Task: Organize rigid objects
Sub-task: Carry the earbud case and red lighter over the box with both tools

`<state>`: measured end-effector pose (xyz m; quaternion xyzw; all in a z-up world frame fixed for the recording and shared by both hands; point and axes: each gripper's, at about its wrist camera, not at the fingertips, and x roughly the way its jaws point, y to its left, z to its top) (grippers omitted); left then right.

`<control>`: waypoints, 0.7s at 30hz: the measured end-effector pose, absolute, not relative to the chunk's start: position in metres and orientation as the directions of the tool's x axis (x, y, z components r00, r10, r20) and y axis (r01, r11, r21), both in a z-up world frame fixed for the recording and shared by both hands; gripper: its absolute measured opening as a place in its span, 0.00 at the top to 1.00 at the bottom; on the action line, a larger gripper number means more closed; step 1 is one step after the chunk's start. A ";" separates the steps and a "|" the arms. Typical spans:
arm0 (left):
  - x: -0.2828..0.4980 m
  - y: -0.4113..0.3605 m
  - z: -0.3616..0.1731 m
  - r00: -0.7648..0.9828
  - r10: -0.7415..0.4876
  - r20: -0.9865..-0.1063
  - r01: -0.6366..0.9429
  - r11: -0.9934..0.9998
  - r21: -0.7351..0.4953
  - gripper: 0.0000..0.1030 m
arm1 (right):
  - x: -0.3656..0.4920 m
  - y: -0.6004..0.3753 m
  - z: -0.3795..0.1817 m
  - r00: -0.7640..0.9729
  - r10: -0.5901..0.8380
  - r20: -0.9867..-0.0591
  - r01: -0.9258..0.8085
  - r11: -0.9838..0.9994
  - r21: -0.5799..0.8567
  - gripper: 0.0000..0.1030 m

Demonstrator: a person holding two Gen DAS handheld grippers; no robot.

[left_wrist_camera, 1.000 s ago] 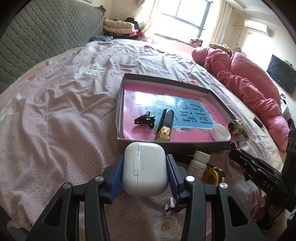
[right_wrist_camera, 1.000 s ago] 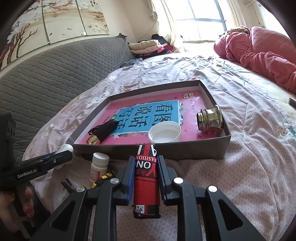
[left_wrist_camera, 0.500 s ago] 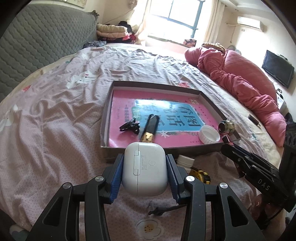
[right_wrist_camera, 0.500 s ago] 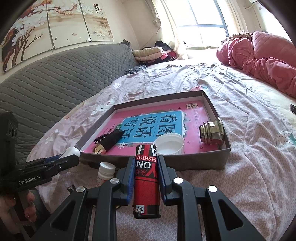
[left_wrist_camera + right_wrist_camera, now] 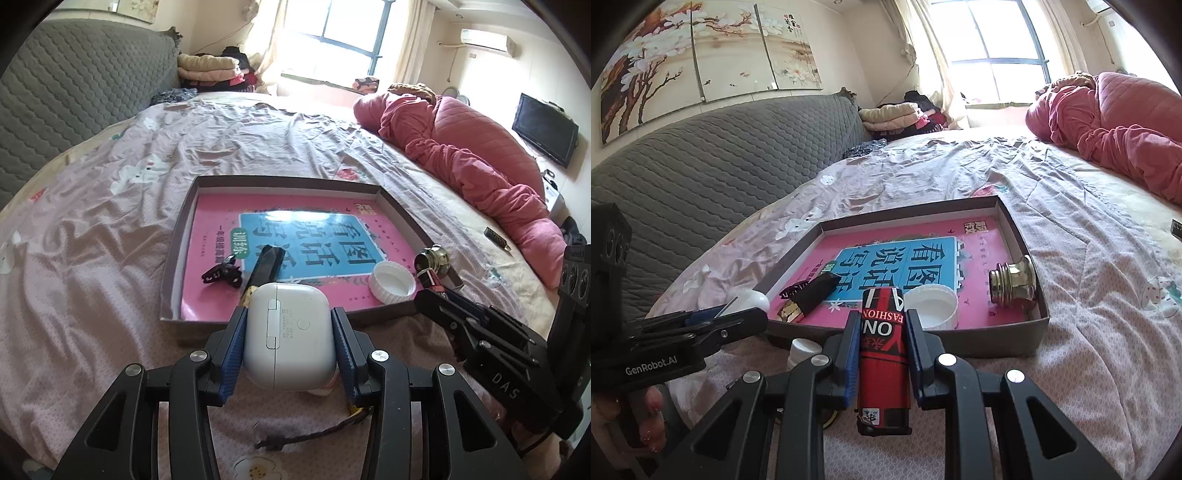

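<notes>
My left gripper [image 5: 288, 332] is shut on a white earbud case [image 5: 290, 338], held above the bed just short of the near wall of a shallow brown box [image 5: 288, 181] lined with a pink and blue book. My right gripper [image 5: 881, 332] is shut on a red and black lighter [image 5: 882, 354], also just short of the box [image 5: 997, 341]. In the box lie a black hair clip [image 5: 221, 273], a black and gold lipstick [image 5: 266, 264], a white cap [image 5: 391, 282] and a brass fitting [image 5: 1012, 282].
A white pill bottle [image 5: 801, 350] and a yellow-edged tape measure [image 5: 831, 419] lie on the pink sheet [image 5: 92, 258] below the grippers. A black cord [image 5: 306, 437] lies near the front. A pink quilt [image 5: 461, 155] is heaped at the right. A grey headboard [image 5: 701, 162] stands on the left.
Both grippers have risen and drawn closer to the box's near wall, each still holding its object. The pill bottle and tape measure have slipped beneath the left gripper's view.
</notes>
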<state>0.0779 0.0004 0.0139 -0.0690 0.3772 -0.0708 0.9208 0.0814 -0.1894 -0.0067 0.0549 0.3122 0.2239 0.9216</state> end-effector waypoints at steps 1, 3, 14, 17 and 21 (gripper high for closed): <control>0.079 0.000 0.014 0.706 -0.185 -0.684 0.081 0.980 -0.182 0.56 | 0.082 -0.189 -0.007 0.706 0.446 -0.550 -0.379 0.894 0.239 0.77; 0.081 -0.003 0.016 0.708 -0.191 -0.680 0.089 0.979 -0.183 0.56 | 0.085 -0.189 -0.007 0.708 0.442 -0.551 -0.377 0.896 0.234 0.77; 0.093 -0.010 0.016 0.709 -0.188 -0.679 0.096 0.981 -0.171 0.56 | 0.099 -0.196 -0.008 0.722 0.435 -0.538 -0.364 0.900 0.239 0.77; 0.097 -0.013 0.017 0.712 -0.185 -0.677 0.100 0.982 -0.162 0.56 | 0.101 -0.196 -0.009 0.724 0.434 -0.536 -0.365 0.900 0.237 0.77; 0.102 -0.014 0.017 0.710 -0.186 -0.679 0.104 0.982 -0.160 0.56 | 0.104 -0.196 -0.008 0.729 0.443 -0.521 -0.375 0.896 0.237 0.77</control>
